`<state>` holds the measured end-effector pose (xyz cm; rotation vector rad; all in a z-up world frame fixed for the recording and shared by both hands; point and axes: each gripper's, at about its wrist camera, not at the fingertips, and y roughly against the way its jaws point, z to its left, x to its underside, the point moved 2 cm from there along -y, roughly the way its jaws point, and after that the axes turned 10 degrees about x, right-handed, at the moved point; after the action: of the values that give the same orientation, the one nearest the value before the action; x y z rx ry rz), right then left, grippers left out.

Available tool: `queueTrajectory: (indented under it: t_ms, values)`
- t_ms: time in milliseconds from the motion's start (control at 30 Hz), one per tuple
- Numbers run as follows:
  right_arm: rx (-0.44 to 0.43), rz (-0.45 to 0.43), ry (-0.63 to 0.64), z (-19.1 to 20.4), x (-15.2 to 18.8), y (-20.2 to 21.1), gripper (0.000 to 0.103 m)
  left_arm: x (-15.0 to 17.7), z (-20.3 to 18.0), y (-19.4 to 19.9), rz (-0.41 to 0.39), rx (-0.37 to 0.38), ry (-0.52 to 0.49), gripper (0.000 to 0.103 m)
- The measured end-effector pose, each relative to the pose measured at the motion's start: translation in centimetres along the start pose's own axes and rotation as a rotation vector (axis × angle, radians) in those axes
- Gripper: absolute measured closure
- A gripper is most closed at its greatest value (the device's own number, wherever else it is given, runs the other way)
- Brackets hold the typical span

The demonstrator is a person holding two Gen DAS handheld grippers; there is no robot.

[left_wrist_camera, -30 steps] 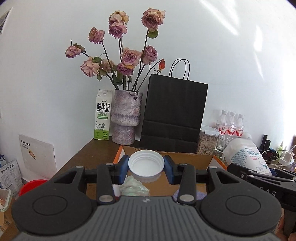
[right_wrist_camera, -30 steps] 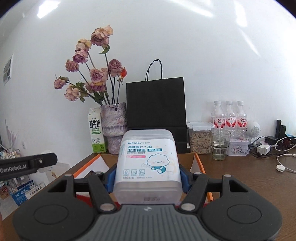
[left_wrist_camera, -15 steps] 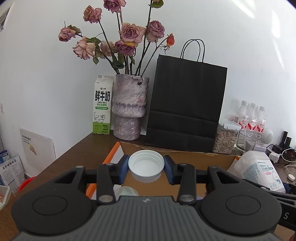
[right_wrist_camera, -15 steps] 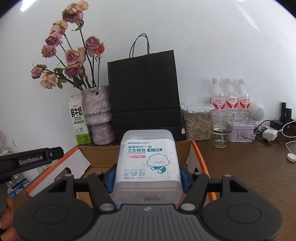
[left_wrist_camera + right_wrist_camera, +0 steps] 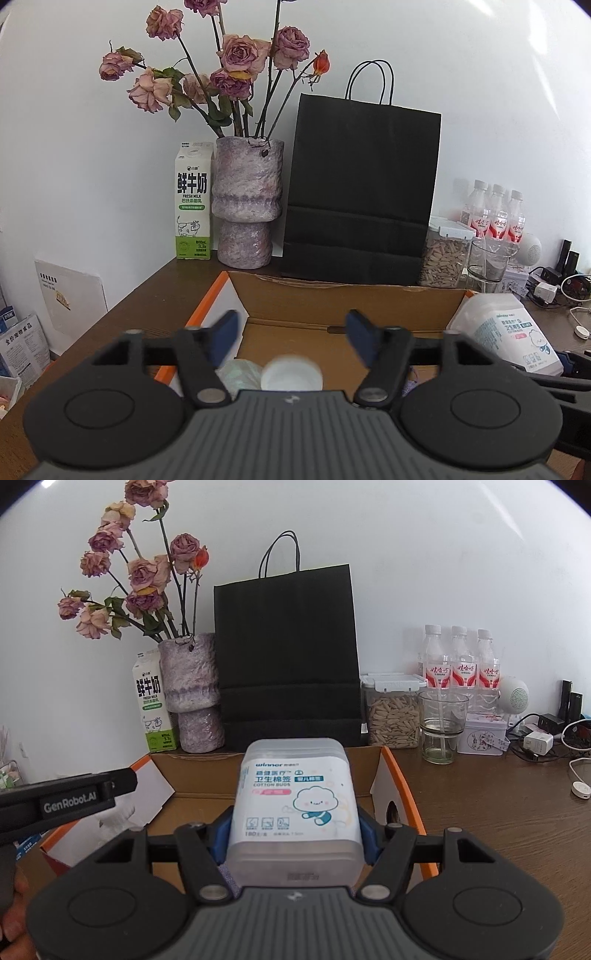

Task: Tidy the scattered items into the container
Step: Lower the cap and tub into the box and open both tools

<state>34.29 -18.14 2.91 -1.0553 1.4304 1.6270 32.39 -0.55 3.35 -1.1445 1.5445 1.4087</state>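
My left gripper (image 5: 291, 334) is open over the cardboard box (image 5: 332, 299) with orange-edged flaps. A white round cap (image 5: 291, 373), blurred, is below the fingers inside the box, beside a pale crumpled wrapper (image 5: 236, 373). My right gripper (image 5: 293, 827) is shut on a clear box of cotton buds (image 5: 295, 805) and holds it above the box's (image 5: 199, 771) right half. The cotton buds box also shows at the right of the left wrist view (image 5: 509, 332). The left gripper's body (image 5: 66, 801) shows at the left of the right wrist view.
Behind the box stand a milk carton (image 5: 194, 201), a purple vase with dried roses (image 5: 247, 206), a black paper bag (image 5: 358, 192), a seed jar (image 5: 393, 712), a glass (image 5: 441, 727), water bottles (image 5: 460, 661), and chargers with cables (image 5: 539, 742) on the brown table (image 5: 498, 812).
My left gripper has opened and the white cap has dropped out of it into the box. Both grippers have moved forward and lower over the box.
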Motion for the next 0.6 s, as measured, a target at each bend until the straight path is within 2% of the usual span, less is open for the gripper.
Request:
queueTrajectory:
  t_ms: [67, 100, 133, 300, 600]
  values:
    - [-0.003, -0.005, 0.0, 0.0, -0.1, 0.3, 0.025, -0.1, -0.2, 0.6, -0.027, -0.018, -0.024, 0.008]
    - [0.003, -0.015, 0.004, 0.1, -0.1, 0.5, 0.008, -0.2, -0.4, 0.9, -0.034, -0.02, -0.032, 0.0]
    - [0.01, -0.033, 0.011, 0.2, -0.1, 0.9, 0.001, -0.2, -0.5, 1.2, -0.041, -0.022, -0.038, 0.0]
    - [0.037, -0.073, 0.063, 0.9, -0.1, 2.3, 0.001, -0.3, -0.7, 2.0, -0.051, -0.042, -0.044, 0.0]
    - [0.046, -0.064, 0.066, 0.9, -0.2, 3.0, 0.0, -0.3, -0.4, 2.4, -0.041, -0.049, -0.025, 0.0]
